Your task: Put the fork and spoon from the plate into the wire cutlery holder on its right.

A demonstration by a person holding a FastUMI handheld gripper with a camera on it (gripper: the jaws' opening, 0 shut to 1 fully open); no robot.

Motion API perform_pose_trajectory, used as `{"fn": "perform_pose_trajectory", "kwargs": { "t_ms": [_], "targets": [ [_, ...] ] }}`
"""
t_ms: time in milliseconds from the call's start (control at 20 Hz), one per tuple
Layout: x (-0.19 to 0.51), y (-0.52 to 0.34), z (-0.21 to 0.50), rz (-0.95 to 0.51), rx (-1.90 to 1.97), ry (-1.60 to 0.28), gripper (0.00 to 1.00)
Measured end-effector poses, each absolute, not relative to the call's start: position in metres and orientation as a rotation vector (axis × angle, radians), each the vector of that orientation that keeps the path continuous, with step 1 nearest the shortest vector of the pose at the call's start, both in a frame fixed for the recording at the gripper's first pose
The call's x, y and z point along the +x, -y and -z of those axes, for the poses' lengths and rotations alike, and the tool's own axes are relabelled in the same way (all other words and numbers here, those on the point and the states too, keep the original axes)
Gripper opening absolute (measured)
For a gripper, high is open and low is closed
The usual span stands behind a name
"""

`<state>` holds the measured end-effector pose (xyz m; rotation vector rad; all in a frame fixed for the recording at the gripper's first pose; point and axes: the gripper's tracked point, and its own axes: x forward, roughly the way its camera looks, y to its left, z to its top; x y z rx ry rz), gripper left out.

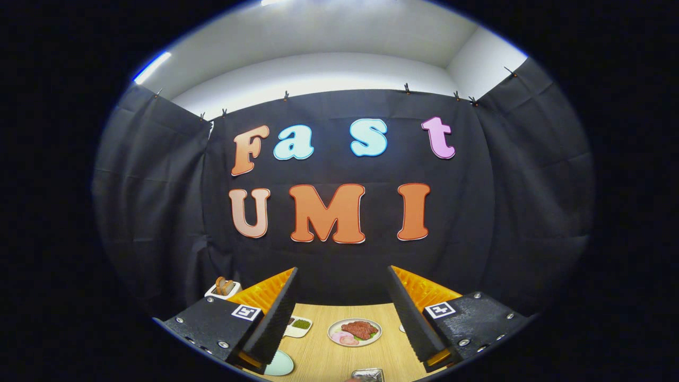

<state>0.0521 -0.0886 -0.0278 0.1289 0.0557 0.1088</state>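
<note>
Likely the pale plate (pixel 279 365) half hidden under the left finger is the one for the cutlery, though I cannot tell, so the gripper (pixel 342 268), its fingers wide apart and held high over the wooden table (pixel 318 350), would do well to tip down before closing in.

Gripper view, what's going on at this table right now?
The hand-held gripper hangs above a wooden table, its fingers spread wide and holding nothing. Between them, farther on, sits a plate of food, with a small divided dish beside it. The fork, spoon and wire holder can't be made out, so the task's stage can't be judged.
</note>
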Motion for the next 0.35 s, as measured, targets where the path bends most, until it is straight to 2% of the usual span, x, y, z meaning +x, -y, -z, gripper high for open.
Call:
{"fn": "perform_pose_trajectory", "kwargs": {
  "t_ms": [350],
  "targets": [
    [0.0545,0.0824,0.0365,-0.115,0.132,-0.088,0.96]
  ]
}}
